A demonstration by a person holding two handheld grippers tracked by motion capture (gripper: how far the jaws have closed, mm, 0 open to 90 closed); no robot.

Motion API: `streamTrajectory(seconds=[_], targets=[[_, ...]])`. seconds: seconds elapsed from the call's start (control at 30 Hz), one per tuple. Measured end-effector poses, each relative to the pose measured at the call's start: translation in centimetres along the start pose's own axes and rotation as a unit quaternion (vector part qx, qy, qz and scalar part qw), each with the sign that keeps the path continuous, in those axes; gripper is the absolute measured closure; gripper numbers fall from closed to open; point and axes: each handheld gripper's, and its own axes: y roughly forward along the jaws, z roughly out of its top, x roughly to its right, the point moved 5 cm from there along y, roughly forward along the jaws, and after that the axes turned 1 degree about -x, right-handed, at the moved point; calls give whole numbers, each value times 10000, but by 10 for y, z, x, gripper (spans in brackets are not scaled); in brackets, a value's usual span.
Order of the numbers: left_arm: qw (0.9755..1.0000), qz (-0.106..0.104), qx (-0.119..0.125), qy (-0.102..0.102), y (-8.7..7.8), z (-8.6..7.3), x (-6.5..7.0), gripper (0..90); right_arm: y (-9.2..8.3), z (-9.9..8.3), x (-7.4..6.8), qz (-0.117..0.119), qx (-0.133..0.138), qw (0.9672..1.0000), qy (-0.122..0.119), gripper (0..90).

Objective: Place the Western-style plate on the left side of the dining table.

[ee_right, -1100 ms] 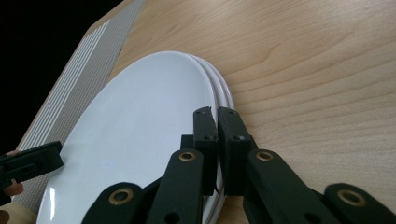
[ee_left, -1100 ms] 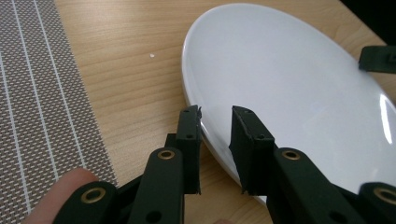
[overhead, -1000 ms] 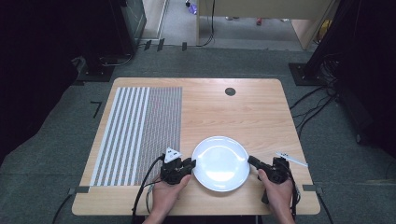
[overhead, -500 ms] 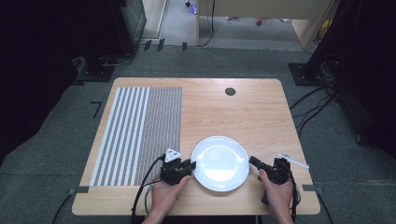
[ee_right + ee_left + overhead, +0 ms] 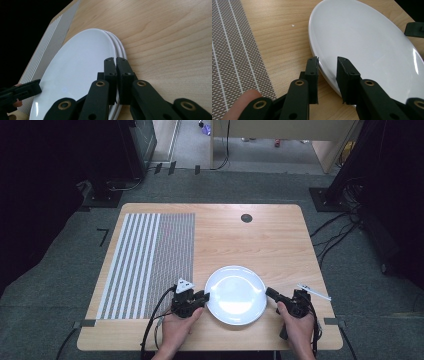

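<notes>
A white plate lies near the table's front edge. In the right gripper view it tops a stack, with up to three rims showing. My left gripper is at its left edge. In the left gripper view that gripper is open and the plate's rim runs between the jaws. My right gripper meets the right edge. In its own view it is shut, tips against the top rim, nothing visible between them.
A grey striped placemat covers the table's left part, just left of my left hand. A small black round cap sits in the tabletop near the far edge. Bare wood stretches beyond the plate. Cables run on the floor at the right.
</notes>
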Motion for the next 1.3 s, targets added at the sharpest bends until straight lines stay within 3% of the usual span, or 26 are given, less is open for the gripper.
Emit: streamTrajectory(seconds=[0.2,0.3,0.43,0.53,0.6,0.87,1.0,1.3], targets=[[9999,-67,-29,-89,0,0,-1,729,2,-1,2,21,-75,9999,114,877],[9996,-220,-53,-184,0,0,-1,761,3,-2,1,164,-27,9994,297,851],[9996,-237,19,-169,-3,2,-1,809,7,-5,1,387,-58,9972,641,851],[9992,-341,-6,-195,-3,2,-1,806,7,-5,2,404,-57,9958,818,862],[9996,-236,-50,-152,-2,1,-2,763,7,-5,3,433,1,9948,924,868],[9994,-277,-40,-188,-2,1,-2,706,0,-2,4,374,115,9940,1024,881],[9994,-294,122,-167,-5,3,2,682,-5,1,6,427,173,9918,1194,885],[9988,-447,155,-117,-3,5,12,610,-14,6,19,344,139,9924,1173,884]])
